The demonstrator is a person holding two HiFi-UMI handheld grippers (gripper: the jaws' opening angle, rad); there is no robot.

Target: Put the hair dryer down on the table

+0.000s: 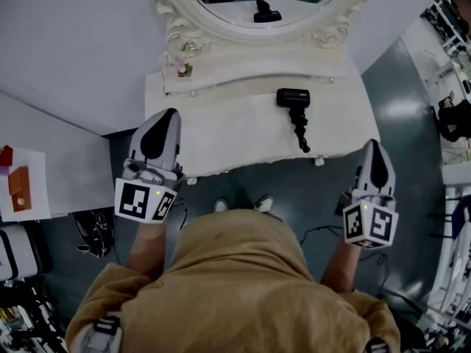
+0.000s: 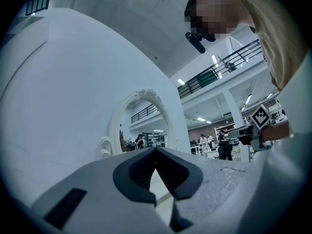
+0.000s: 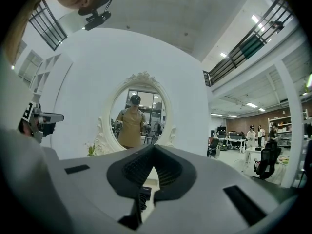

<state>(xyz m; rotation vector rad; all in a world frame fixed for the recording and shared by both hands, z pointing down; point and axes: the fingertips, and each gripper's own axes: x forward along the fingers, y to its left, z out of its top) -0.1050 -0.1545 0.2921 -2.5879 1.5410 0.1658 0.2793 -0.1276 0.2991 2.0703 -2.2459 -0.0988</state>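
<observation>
The black hair dryer [image 1: 293, 98] lies on the white vanity table [image 1: 221, 134], right of its middle, with its handle pointing toward the front edge. Neither gripper touches it. My left gripper [image 1: 172, 113] hovers over the table's front left corner, jaws meeting at the tip, nothing between them. My right gripper [image 1: 372, 143] hangs off the table's front right corner, also shut and empty. In the right gripper view the hair dryer [image 3: 145, 193] shows low down, through the slit behind the closed right gripper [image 3: 155, 146]. The left gripper [image 2: 156, 149] view faces the wall and mirror.
An ornate oval mirror [image 1: 257, 6] stands at the back of the table, with a small pink flower ornament [image 1: 176, 66] at its left foot. A white surface with orange items [image 1: 22, 186] is at the far left. Cables [image 1: 92, 230] lie on the dark floor.
</observation>
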